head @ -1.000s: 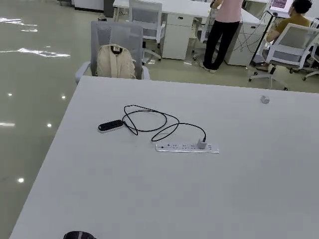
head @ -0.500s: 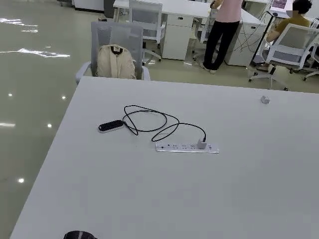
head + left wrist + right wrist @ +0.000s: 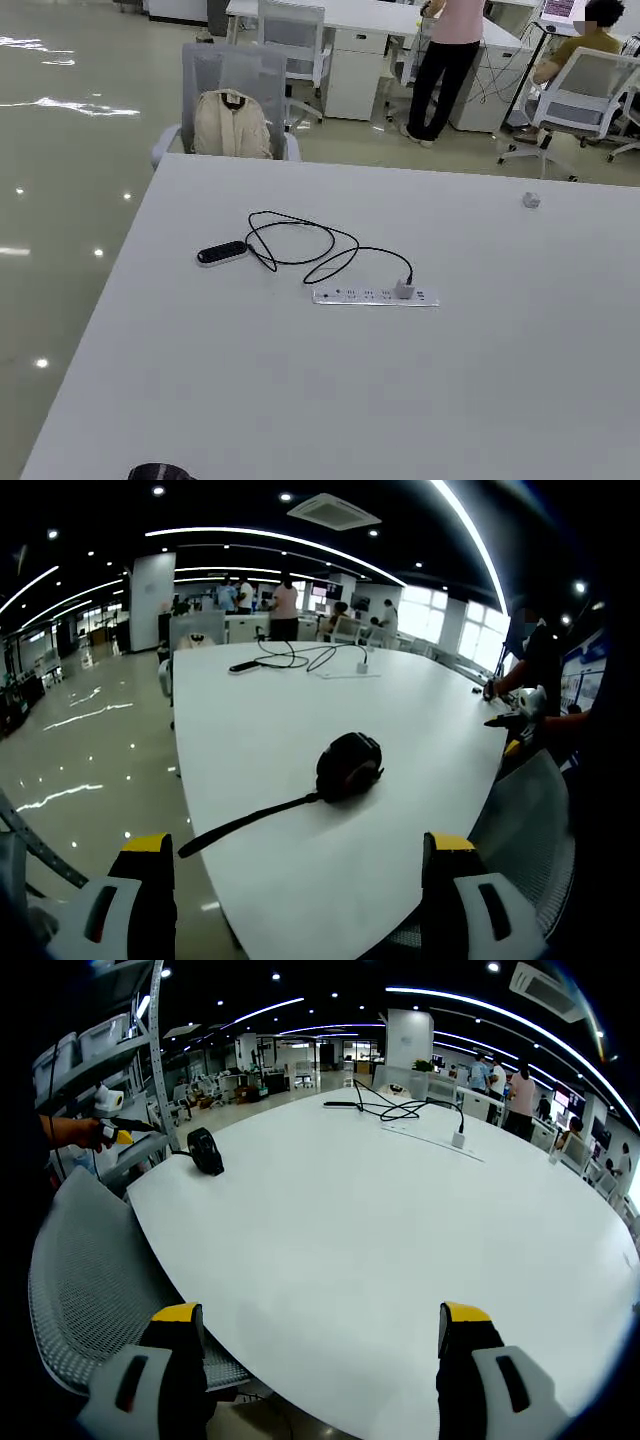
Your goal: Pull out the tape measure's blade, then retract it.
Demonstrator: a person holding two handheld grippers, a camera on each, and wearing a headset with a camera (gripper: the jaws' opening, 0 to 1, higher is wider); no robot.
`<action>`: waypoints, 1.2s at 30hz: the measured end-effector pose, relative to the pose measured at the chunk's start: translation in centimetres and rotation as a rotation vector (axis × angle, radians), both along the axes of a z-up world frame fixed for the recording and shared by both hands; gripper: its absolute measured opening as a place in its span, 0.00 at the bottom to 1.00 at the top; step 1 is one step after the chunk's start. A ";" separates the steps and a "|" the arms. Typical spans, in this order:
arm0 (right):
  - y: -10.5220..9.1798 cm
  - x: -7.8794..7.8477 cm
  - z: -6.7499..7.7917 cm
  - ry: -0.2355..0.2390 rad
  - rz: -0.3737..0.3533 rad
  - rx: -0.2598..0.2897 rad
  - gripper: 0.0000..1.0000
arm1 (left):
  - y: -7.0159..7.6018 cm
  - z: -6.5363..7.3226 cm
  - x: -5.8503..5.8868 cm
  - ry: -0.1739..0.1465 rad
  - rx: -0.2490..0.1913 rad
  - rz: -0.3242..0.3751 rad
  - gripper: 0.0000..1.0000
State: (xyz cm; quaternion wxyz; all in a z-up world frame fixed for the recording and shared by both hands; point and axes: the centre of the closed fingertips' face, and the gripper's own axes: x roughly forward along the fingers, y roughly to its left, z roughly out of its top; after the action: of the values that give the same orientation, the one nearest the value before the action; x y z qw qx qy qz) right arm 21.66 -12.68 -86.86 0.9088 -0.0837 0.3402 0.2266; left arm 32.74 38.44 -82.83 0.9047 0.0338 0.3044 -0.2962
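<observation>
Tape measure [image 3: 350, 765]: sits on the white worktop [image 3: 400, 700] near its edge, apart from both grippers, with its dark strap [image 3: 245, 825] trailing along the worktop toward the left gripper [image 3: 297, 845]. Fingers spread wide and empty on the left and on the right gripper [image 3: 320, 1312].

We see a white table [image 3: 300, 400] with a black tape measure [image 3: 350, 765] close to its near edge, the dark strap [image 3: 245, 823] lying flat out to the rim. Farther in lies a white power strip [image 3: 375, 297] with a charger [image 3: 405, 289] plugged in. A black cable [image 3: 300, 240] loops from the charger toward a slim black device [image 3: 222, 253]. A small grey object [image 3: 531, 200] sits well apart, far right.
</observation>
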 end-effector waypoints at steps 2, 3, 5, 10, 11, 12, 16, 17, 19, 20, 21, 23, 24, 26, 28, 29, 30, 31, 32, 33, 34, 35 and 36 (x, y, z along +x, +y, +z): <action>0.0 -0.1 0.0 0.002 0.002 -0.002 1.00 | 0.0 -0.1 0.0 0.001 0.000 0.001 1.00; -0.1 -0.2 0.0 0.003 0.002 -0.003 1.00 | 0.1 -0.1 0.0 0.002 -0.002 0.003 1.00; -0.4 -0.3 0.0 0.004 -0.001 -0.010 1.00 | 0.1 -0.1 -0.1 0.001 -0.002 0.003 1.00; -0.7 -0.5 -0.2 0.009 -0.007 -0.012 1.00 | 0.3 -0.1 -0.1 0.003 -0.002 0.004 1.00; -0.7 -0.4 -0.2 0.009 -0.008 -0.011 1.00 | 0.3 -0.2 -0.1 0.004 -0.001 0.003 1.00; -0.6 -0.4 -0.2 0.009 -0.007 -0.011 1.00 | 0.3 -0.1 -0.1 0.004 0.000 0.003 1.00; -0.5 -0.4 -0.1 0.009 0.001 -0.015 1.00 | 0.3 -0.2 0.0 0.006 -0.001 0.001 1.00; -0.5 -0.4 -0.1 0.009 0.002 -0.019 1.00 | 0.2 -0.2 -0.1 0.006 0.001 -0.001 1.00; -0.5 -0.4 -0.1 0.009 0.003 -0.020 1.00 | 0.2 -0.3 -0.1 0.009 -0.001 -0.003 1.00; -0.4 -0.4 -0.1 0.009 0.004 -0.020 1.00 | 0.2 -0.3 -0.1 0.009 0.000 -0.004 1.00; -0.4 -0.4 -0.1 0.008 0.005 -0.022 1.00 | 0.2 -0.4 -0.1 0.011 0.000 -0.004 1.00; -0.4 -0.4 -0.1 0.009 0.007 -0.024 1.00 | 0.2 -0.4 -0.1 0.012 -0.001 -0.002 1.00; -0.5 -0.4 -0.1 0.007 0.008 -0.026 1.00 | 0.2 -0.4 -0.1 0.012 -0.002 -0.003 1.00; -0.5 -0.4 -0.1 0.005 0.004 -0.025 1.00 | 0.3 -0.5 -0.1 0.014 -0.003 -0.004 1.00; -0.5 -0.4 -0.1 0.005 0.001 -0.024 1.00 | 0.3 -0.5 -0.1 0.013 -0.002 -0.005 1.00; -0.5 -0.4 -0.1 0.005 0.001 -0.024 1.00 | 0.4 -0.5 -0.1 0.012 -0.005 -0.003 1.00; -0.5 -0.4 -0.1 0.003 0.000 -0.024 1.00 | 0.4 -0.5 -0.1 0.012 -0.008 -0.004 1.00; -0.6 -0.4 0.0 0.002 -0.001 -0.023 1.00 | 0.3 -0.5 -0.1 0.010 -0.008 -0.005 1.00; -0.6 -0.3 0.0 -0.002 -0.007 -0.020 1.00 | 0.3 -0.4 -0.1 0.007 -0.010 -0.007 1.00; -0.7 -0.3 0.0 -0.002 -0.012 -0.018 1.00 | 0.3 -0.4 -0.1 0.006 -0.010 -0.006 1.00; -0.7 -0.3 0.0 -0.001 -0.016 -0.016 1.00 | 0.3 -0.4 -0.1 0.009 -0.010 -0.005 1.00; -0.7 -0.3 0.0 -0.001 -0.018 -0.016 1.00 | 0.3 -0.5 -0.2 0.015 -0.010 -0.006 1.00; -0.7 -0.3 0.1 -0.002 -0.019 -0.016 1.00 | 0.3 -0.5 -0.1 0.014 -0.010 -0.007 1.00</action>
State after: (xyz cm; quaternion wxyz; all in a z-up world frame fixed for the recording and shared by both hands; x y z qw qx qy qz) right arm 21.35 -13.34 -86.79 0.9105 -0.0879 0.3419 0.2153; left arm 32.59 38.77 -83.36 0.9017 0.0282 0.3092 -0.3010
